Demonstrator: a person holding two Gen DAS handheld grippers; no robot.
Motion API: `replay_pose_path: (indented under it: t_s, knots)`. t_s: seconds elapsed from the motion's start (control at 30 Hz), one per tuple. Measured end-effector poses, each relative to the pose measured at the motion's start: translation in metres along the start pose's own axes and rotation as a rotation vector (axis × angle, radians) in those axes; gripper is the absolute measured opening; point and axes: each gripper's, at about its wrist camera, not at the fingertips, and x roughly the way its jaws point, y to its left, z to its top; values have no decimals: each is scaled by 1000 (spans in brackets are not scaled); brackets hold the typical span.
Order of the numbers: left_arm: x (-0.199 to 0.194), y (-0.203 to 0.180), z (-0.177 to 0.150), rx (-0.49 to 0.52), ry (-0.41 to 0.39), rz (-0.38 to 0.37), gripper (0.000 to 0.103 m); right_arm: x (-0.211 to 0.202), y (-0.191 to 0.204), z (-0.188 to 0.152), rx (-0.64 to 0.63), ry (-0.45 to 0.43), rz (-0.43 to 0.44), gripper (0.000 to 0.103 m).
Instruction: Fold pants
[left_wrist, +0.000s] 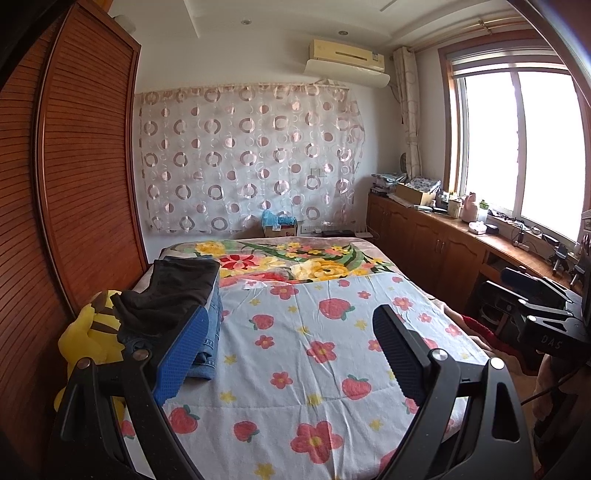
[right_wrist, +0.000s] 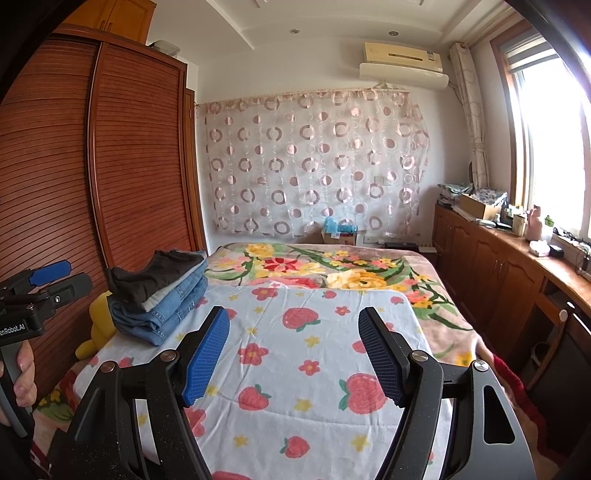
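Note:
A stack of folded pants (right_wrist: 162, 295) lies at the bed's left edge, dark pants (left_wrist: 173, 291) on top of light and blue denim (left_wrist: 210, 332). My left gripper (left_wrist: 291, 339) hovers open over the strawberry-print sheet (left_wrist: 314, 350) with nothing between its blue pads, its left finger just in front of the stack. My right gripper (right_wrist: 293, 350) is also open and empty above the same sheet (right_wrist: 295, 332), to the right of the stack. The left gripper (right_wrist: 62, 278) shows again at the far left of the right wrist view, in a person's hand (right_wrist: 22, 384).
A yellow plush toy (left_wrist: 92, 332) sits beside the stack against the wooden wardrobe (left_wrist: 74, 166). A floral blanket (left_wrist: 295, 262) covers the bed's far half. Wooden cabinets (right_wrist: 498, 266) with clutter run under the window on the right. A red cloth (right_wrist: 517, 384) hangs off the bed's right side.

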Motion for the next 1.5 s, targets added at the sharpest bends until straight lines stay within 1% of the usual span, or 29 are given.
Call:
replay_pose_path:
  t_s: [1.5]
  knots:
    - [-4,8,1,3,-8,7,91,1,-2,-2,-14,-9,-6,75]
